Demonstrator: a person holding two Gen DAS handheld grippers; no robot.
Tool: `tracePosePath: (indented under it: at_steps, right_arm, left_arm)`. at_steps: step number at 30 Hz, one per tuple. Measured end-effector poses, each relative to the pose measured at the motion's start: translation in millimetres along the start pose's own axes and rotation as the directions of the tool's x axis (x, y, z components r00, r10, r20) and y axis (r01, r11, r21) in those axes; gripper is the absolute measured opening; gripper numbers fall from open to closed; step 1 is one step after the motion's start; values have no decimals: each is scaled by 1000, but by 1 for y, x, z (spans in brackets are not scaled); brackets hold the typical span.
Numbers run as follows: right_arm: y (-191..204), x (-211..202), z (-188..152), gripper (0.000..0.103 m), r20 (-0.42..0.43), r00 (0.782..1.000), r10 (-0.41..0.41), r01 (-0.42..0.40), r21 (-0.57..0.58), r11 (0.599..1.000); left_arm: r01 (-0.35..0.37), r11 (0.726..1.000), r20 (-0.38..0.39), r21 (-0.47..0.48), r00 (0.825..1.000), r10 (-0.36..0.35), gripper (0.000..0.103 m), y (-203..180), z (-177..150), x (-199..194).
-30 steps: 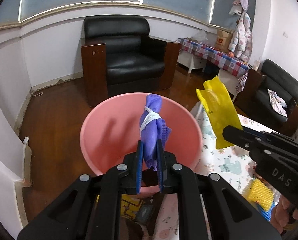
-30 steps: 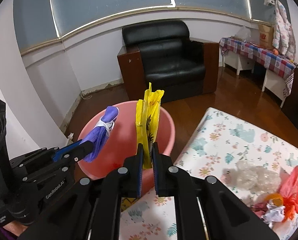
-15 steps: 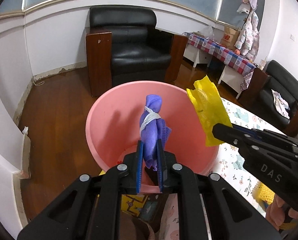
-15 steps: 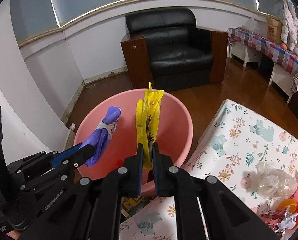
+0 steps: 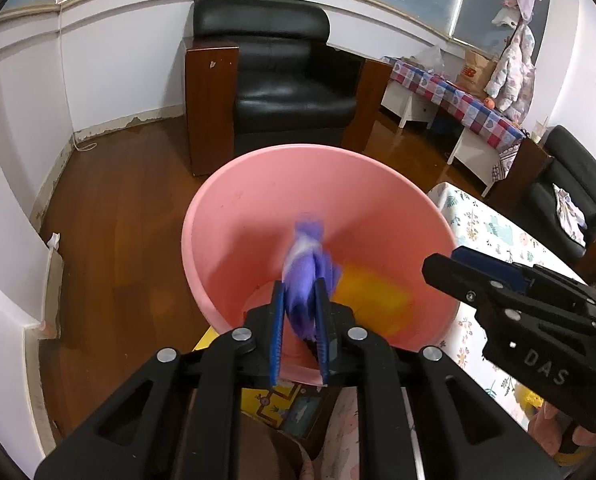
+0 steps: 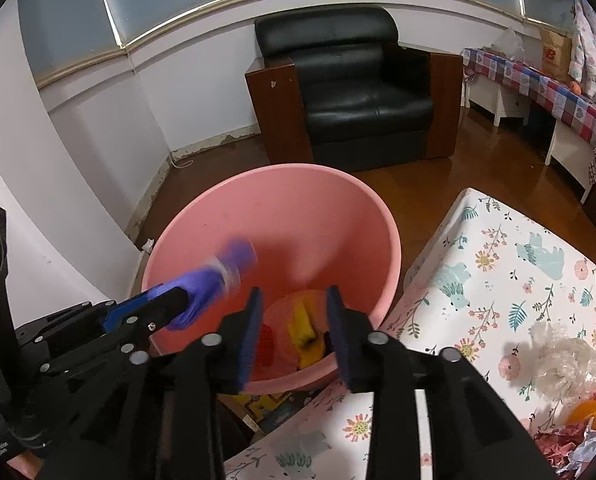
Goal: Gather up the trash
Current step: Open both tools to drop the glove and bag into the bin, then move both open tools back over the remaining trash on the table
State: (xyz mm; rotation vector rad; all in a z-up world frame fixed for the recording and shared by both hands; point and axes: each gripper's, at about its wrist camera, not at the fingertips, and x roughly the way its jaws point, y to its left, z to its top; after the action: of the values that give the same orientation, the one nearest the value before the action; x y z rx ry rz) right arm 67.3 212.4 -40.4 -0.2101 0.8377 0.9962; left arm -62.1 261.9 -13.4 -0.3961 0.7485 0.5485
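Both grippers hang over a pink plastic basin (image 6: 338, 216) that stands on the wooden floor against the edge of a table covered with a floral cloth (image 6: 498, 280).

The right gripper (image 6: 295, 328) has just been opening; its jaws stand apart with nothing between them. The yellow plastic bag (image 6: 306, 332) lies loose at the bottom of the basin, beside a red scrap (image 6: 265, 344).

The left gripper (image 5: 300, 332) has its jaws slightly parted, having just been opening, with the purple bundle (image 5: 308, 272) tied with a white band between them. The bundle is motion-blurred and leans out over the basin's inside; whether the pads press on it cannot be told.

At the right edge of the tabletop lie a crumpled clear plastic wrapper (image 6: 570, 364) and more mixed trash (image 6: 578, 432). A black leather armchair (image 6: 354, 80) stands behind the basin, against the wall.
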Motion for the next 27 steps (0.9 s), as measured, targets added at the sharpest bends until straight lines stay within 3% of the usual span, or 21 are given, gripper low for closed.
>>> tracePosePath:
  at_steps: [9, 11, 13, 27]
  right_arm:
    - [5, -16, -5, 39, 25, 1000, 1, 0, -24, 1000]
    - [5, -22, -6, 40, 32, 999, 1, 0, -20, 1000]
    - [3, -31, -8, 41, 41, 999, 0, 0, -14, 1000]
    - [-31, -109, -47, 43, 91, 991, -96, 94, 21, 995]
  left_arm:
    - [32, 999, 20, 2, 999, -32, 16, -1, -1, -11]
    - [41, 999, 26, 3, 999, -41, 26, -2, -1, -15]
    - [60, 998, 37, 9, 997, -61, 29, -5, -2, -20]
    - [184, 978, 62, 98, 980, -190, 29, -54, -9, -51]
